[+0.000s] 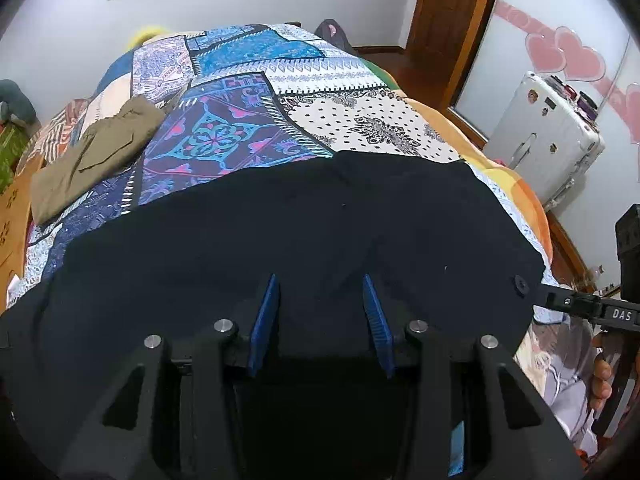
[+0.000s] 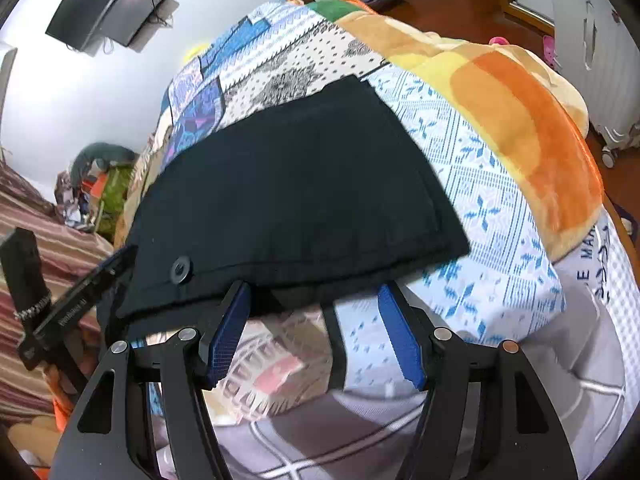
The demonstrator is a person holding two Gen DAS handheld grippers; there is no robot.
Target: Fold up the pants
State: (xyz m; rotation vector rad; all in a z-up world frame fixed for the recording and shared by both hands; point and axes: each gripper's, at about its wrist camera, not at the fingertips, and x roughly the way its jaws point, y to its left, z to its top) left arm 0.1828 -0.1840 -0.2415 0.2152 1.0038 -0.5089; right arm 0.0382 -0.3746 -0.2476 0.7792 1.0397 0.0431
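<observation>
Black pants (image 1: 304, 224) lie flat across the near part of the bed, with a dark button (image 1: 521, 283) at their right end. My left gripper (image 1: 322, 308) hovers over the black cloth, its blue pads (image 1: 266, 320) apart with nothing pinched between them. In the right wrist view the pants (image 2: 296, 184) show as a flat black panel with the button (image 2: 181, 269) near the waist edge. My right gripper (image 2: 316, 304) stands open at that edge, and its left fingertip (image 2: 236, 300) is close to the hem. A black strip of cloth (image 2: 332, 340) hangs between the fingers, untouched.
A patchwork bedspread (image 1: 240, 128) covers the bed. Folded olive-brown pants (image 1: 96, 152) lie at its far left. An orange and yellow blanket (image 2: 520, 128) sits along the right side. A silver suitcase (image 1: 548, 140) and a wooden door (image 1: 452, 4) stand beyond the bed.
</observation>
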